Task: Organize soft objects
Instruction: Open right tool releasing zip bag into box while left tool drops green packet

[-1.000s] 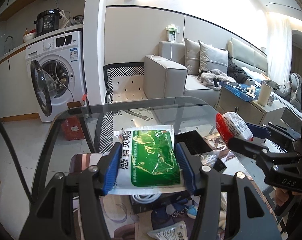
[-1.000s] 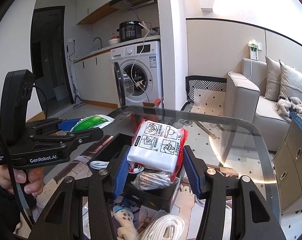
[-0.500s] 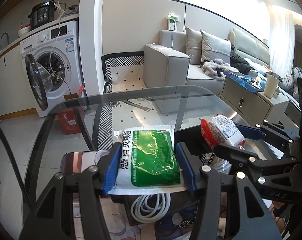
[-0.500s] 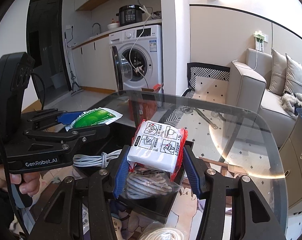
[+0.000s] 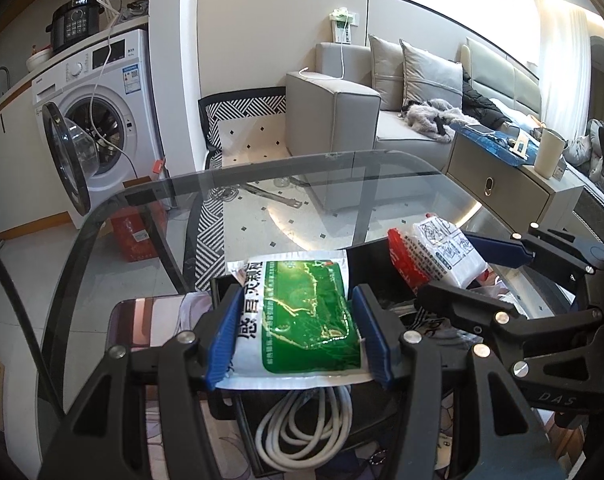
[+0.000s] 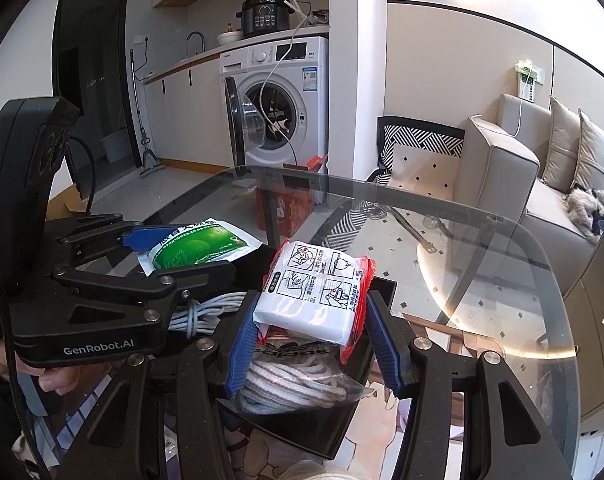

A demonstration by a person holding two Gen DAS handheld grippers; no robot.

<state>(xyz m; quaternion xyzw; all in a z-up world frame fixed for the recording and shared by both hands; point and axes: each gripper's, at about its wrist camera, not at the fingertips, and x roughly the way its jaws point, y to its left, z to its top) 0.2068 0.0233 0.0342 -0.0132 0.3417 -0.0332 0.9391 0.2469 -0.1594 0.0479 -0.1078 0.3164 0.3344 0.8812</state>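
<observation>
The left tool (image 5: 297, 332) is clenched on a green pouch (image 5: 302, 316), which lies flat between its blue pads above a black box (image 6: 342, 432) on the glass bench (image 5: 382, 184). The right tool (image 6: 314, 344) grips a white packet (image 6: 318, 292) with red ends, held over the same box just right of the pouch. Below them in the box lie a white cable (image 5: 306, 432) and a bagged rope coil (image 6: 293, 384).

A: Location type?
B: A home, open-plan. Landmark: the glass table (image 5: 285, 184). Beyond it to the left stands a washing machine (image 5: 101, 120) under a kitchen counter (image 6: 189, 60); beyond it to the right, a grey sofa (image 5: 342, 108) with cushions (image 5: 430, 72).
</observation>
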